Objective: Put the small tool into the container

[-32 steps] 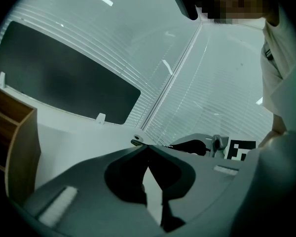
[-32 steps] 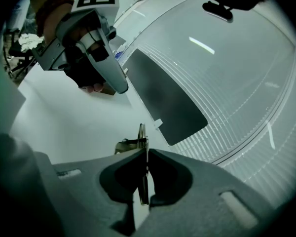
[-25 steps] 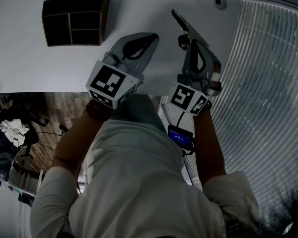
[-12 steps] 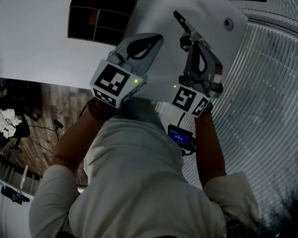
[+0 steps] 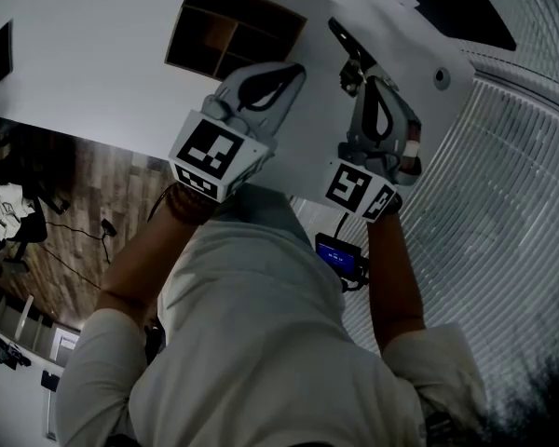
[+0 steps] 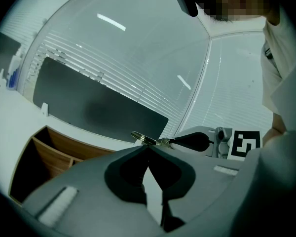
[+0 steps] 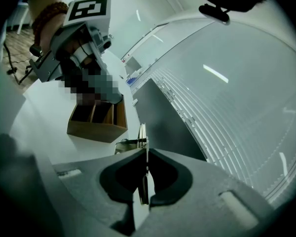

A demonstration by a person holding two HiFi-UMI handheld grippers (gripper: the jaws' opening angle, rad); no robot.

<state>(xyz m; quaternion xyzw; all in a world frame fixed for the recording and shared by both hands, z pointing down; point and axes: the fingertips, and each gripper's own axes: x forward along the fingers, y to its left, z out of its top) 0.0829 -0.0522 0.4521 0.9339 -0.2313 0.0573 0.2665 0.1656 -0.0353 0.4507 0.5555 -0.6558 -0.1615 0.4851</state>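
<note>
The wooden container (image 5: 233,33), with several compartments, lies on the white table (image 5: 93,54) at the top of the head view. My right gripper (image 5: 359,66) is shut on the small tool (image 5: 343,40), a thin metal piece that sticks out past the jaw tips to the right of the container. In the right gripper view the tool (image 7: 143,137) stands edge-on between the jaws, with the container (image 7: 96,117) beyond it to the left. My left gripper (image 5: 294,69) is shut and empty, just below the container's near right corner. The container (image 6: 44,154) shows at left in the left gripper view.
A dark flat panel (image 6: 98,107) stands at the back of the table before window blinds (image 5: 503,156). A round cable hole (image 5: 441,77) is in the table's right corner. A small dark object (image 5: 4,51) lies far left. The table edge runs along the wooden floor (image 5: 65,203).
The head view has swung, so the container now sits further right, close above the left gripper. Both grippers keep the same pose and the tool stays in the right jaws.
</note>
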